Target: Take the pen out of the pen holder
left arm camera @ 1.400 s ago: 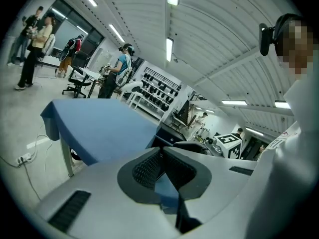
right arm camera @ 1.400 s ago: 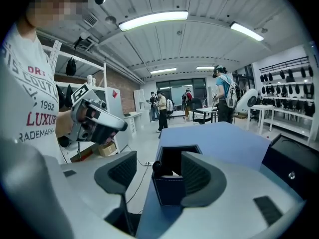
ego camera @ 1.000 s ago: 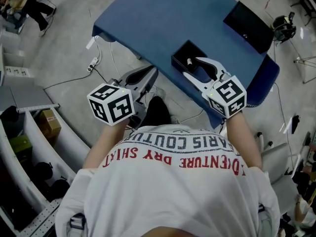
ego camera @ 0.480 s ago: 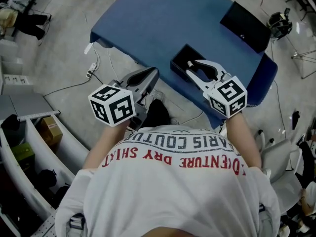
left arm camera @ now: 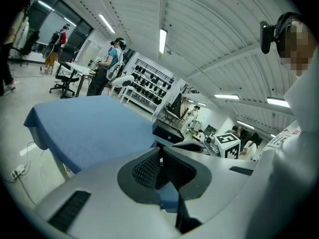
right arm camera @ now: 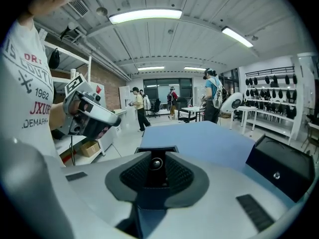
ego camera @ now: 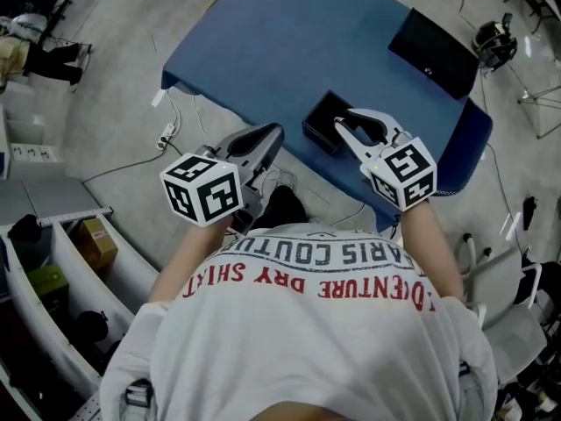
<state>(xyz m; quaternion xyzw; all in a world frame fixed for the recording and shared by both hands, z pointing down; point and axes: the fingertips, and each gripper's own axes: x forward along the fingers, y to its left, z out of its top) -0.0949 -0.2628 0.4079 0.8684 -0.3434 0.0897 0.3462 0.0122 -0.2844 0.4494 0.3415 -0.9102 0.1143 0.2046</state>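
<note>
The black pen holder (ego camera: 319, 121) stands near the front edge of the blue table (ego camera: 280, 42). My right gripper (ego camera: 339, 126) reaches over its right side, and its jaws are closing. In the right gripper view the pen's round silvery end (right arm camera: 156, 163) sits between the dark ribbed pads (right arm camera: 130, 175), which touch its sides, above the holder's rim (right arm camera: 149, 149). From the head view the pen is hidden by the fingers. My left gripper (ego camera: 277, 131) hangs off the table's front edge, left of the holder. It is shut, with nothing held (left arm camera: 160, 151).
A flat black case (ego camera: 435, 51) lies at the table's far right corner and also shows as the black case (right arm camera: 279, 169) in the right gripper view. Cables and a power strip (ego camera: 165, 135) lie on the floor to the left. People stand at distant tables.
The right jaws have narrowed from wide open to close around the pen. Its pale end, visible in the head view before, is now covered by the fingers. The left gripper has kept still.
</note>
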